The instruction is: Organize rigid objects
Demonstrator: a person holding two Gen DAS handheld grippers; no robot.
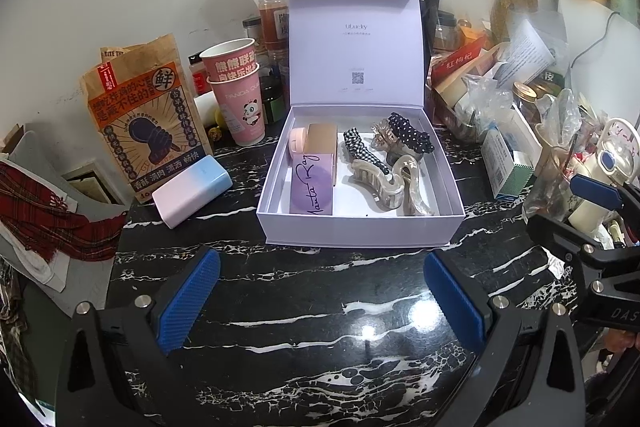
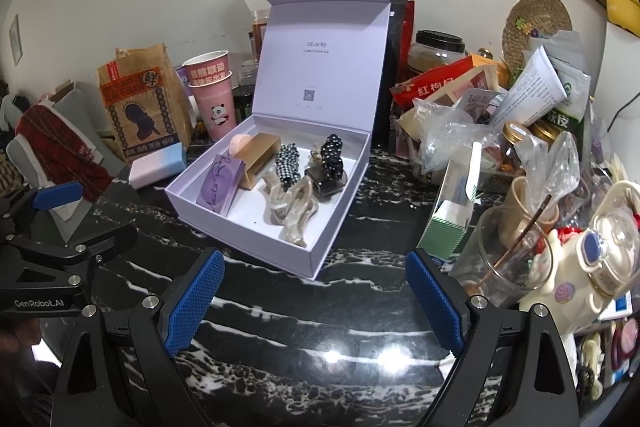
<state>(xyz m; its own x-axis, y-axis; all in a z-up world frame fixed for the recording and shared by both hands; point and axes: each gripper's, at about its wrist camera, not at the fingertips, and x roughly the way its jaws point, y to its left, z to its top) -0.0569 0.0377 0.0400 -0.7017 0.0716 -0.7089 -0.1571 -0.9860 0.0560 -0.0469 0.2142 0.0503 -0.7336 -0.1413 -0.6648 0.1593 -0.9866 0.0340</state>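
A lavender gift box stands open on the black marble table, lid upright. Inside lie a purple card, a gold box, a pink object, a checked scrunchie clip, a dotted clip and a pearly claw clip. My left gripper is open and empty, a little in front of the box. My right gripper is open and empty in front of the box's near corner.
A pink-blue power bank lies left of the box. A paper food bag and stacked pink cups stand behind it. Jars, packets, a glass cup and a teapot crowd the right side.
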